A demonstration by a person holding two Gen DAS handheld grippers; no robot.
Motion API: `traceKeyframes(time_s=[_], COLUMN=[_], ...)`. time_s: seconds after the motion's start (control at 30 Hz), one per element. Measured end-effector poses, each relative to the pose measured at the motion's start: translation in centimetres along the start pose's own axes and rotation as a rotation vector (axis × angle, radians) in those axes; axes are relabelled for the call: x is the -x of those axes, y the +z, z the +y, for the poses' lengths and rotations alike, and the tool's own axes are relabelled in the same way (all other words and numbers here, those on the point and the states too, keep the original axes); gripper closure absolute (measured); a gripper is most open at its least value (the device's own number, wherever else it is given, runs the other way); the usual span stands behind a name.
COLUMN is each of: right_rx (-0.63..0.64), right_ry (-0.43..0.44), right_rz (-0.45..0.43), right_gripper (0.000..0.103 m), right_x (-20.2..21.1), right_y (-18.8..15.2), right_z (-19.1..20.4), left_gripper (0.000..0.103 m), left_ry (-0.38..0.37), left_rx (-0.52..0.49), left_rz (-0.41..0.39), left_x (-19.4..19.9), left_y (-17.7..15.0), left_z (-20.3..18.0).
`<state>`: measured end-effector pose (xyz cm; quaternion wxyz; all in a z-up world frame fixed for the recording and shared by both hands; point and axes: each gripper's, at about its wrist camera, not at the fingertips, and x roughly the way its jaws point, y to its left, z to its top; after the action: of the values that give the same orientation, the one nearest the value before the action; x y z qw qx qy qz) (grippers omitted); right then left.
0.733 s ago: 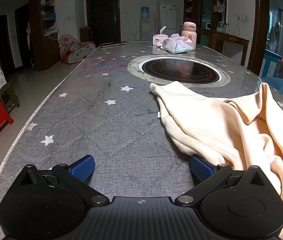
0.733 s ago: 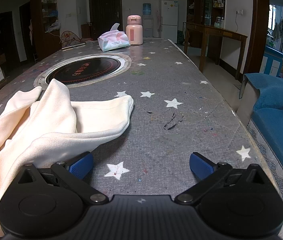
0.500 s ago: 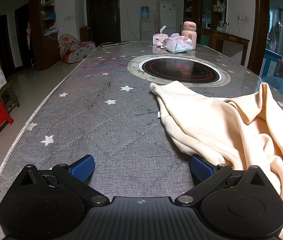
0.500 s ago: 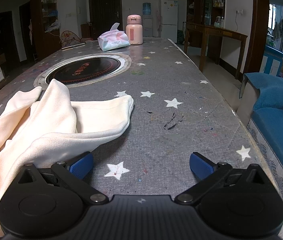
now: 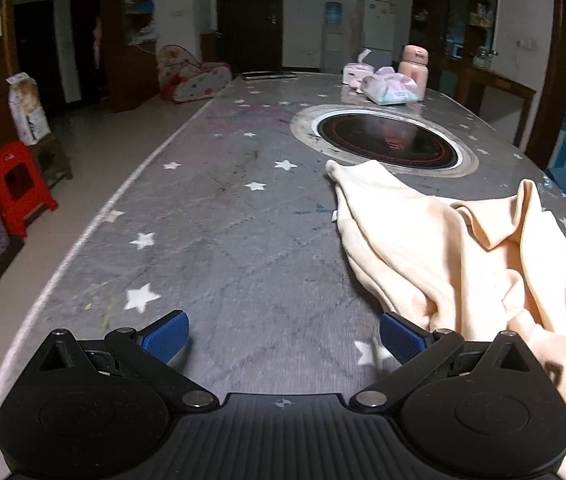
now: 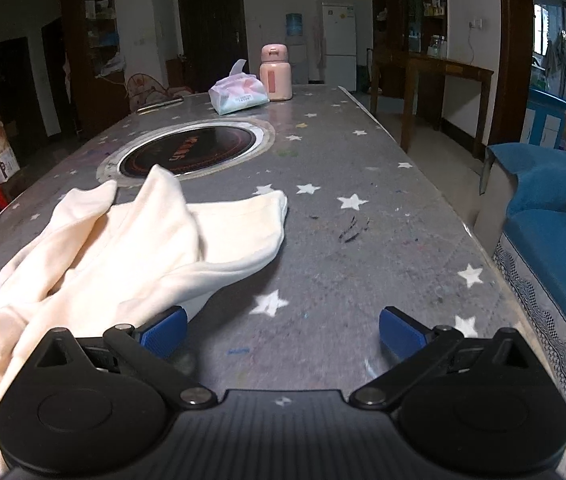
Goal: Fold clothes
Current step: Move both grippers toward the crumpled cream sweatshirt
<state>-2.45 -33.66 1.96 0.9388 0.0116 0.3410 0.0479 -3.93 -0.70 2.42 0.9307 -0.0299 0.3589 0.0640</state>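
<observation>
A cream garment [image 5: 443,252] lies crumpled on the grey star-patterned table [image 5: 223,240]. In the left wrist view it fills the right side; my left gripper [image 5: 285,338] is open and empty, its right finger next to the cloth's near edge. In the right wrist view the garment [image 6: 131,248] lies at the left, one sleeve end reaching toward the middle. My right gripper [image 6: 281,332] is open and empty, its left finger beside the cloth's near fold.
A round black hotplate [image 5: 387,144] is set into the table beyond the garment. A tissue pack [image 6: 239,96] and a pink bottle [image 6: 275,74] stand at the far end. A blue sofa [image 6: 555,232] is right of the table; a red stool [image 5: 15,184] is left.
Both grippers have lifted and tilted a little, so the views show more of the table; the frames are slightly blurred by motion. The garment lies as before. Both grippers stay open.
</observation>
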Motion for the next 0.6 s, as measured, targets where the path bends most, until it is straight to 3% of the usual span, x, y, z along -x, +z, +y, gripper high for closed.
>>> traceKeyframes(time_s=[0.6], right_rx=[-0.040], right_ry=[0.023], right_rz=[0.038], right_gripper=[0.000], right_x=[3.0], right_y=[-1.9], right_z=[0.3], left_gripper=[0.000], left_ry=[-0.049], left_rx=[-0.035], left_rz=[0.036], left_x=[2.5], left_y=[-1.0], left_z=[-2.2])
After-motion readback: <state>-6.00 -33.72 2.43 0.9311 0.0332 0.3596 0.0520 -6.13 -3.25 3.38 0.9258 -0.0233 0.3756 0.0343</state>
